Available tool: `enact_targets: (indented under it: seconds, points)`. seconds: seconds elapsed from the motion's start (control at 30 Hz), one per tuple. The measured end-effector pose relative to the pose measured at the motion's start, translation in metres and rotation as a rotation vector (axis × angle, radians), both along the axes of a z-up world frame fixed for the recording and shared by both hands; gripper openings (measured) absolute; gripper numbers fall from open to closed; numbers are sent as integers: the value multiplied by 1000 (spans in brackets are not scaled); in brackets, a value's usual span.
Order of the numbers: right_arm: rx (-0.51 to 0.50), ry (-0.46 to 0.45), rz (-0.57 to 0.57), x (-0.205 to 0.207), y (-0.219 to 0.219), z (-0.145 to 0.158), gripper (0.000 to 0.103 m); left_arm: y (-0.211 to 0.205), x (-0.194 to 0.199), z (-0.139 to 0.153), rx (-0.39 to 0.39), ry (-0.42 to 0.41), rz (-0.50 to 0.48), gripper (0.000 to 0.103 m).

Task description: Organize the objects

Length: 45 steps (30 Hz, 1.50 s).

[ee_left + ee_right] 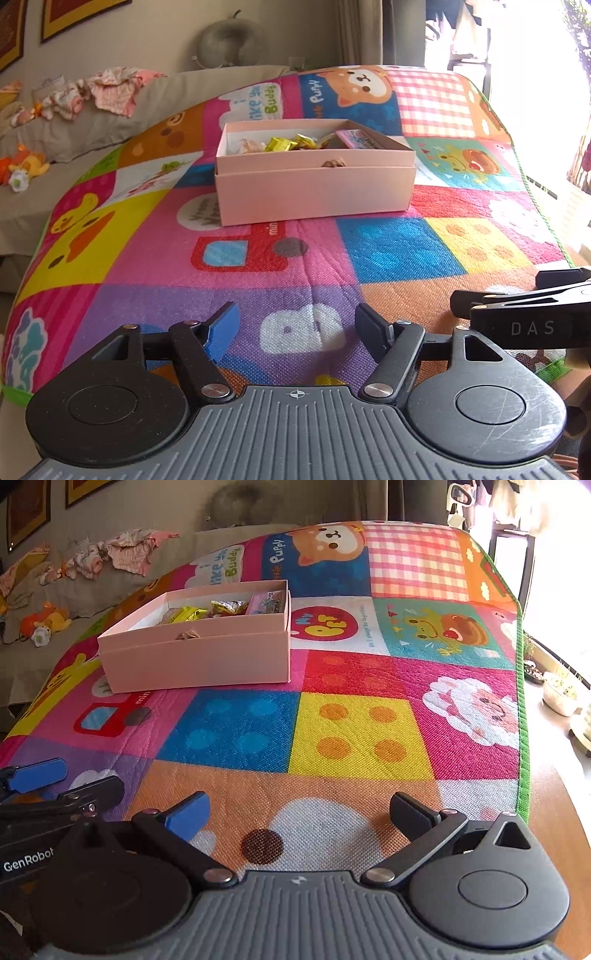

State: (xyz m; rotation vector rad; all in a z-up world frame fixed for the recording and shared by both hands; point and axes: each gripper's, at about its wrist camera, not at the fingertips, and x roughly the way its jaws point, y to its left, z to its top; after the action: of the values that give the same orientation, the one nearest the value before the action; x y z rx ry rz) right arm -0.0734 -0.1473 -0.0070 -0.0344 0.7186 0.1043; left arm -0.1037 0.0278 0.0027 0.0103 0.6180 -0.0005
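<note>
Jaws of both tools stand wide apart and hold nothing. The left gripper hovers low over the near part of the colourful play mat, above a purple square with a white animal print, and the right gripper hangs just beside it, over an orange square with a white shape and a brown dot. The two tools are close: each appears at the edge of the other's view.

Farther on, well apart from both, the pink box sits on the mat, nested in what looks like its own lid. Its long axis runs roughly across the left view, so the long front wall faces the left jaws almost squarely. From the right jaws the box lies ahead and to the left, seen more from one corner. I judge that the left gripper is better lined up with it, though neither is clearly nearer.

Inside the box lie yellow wrapped sweets, a pink packet at the right end, and a small brown item close to the front wall. No loose object shows clearly on the mat, so the sorting seems nearly done.

Behind the mat, a sofa carries baby clothes and a plush toy.
</note>
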Motion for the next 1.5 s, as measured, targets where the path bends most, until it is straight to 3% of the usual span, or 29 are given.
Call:
enact_targets:
  seconds: [0.53,0.67,1.5]
  points:
    - [7,-38,10,-7,-13,-4,103,-6,4,-4,-3,-21,35,82]
    - [2,-46,-73,-6,-18,-4,103,-7,4,-4,0,-22,36,82]
    - [-2,-65,-50,-6,-20,-6,103,-9,5,-5,6,-40,38,85]
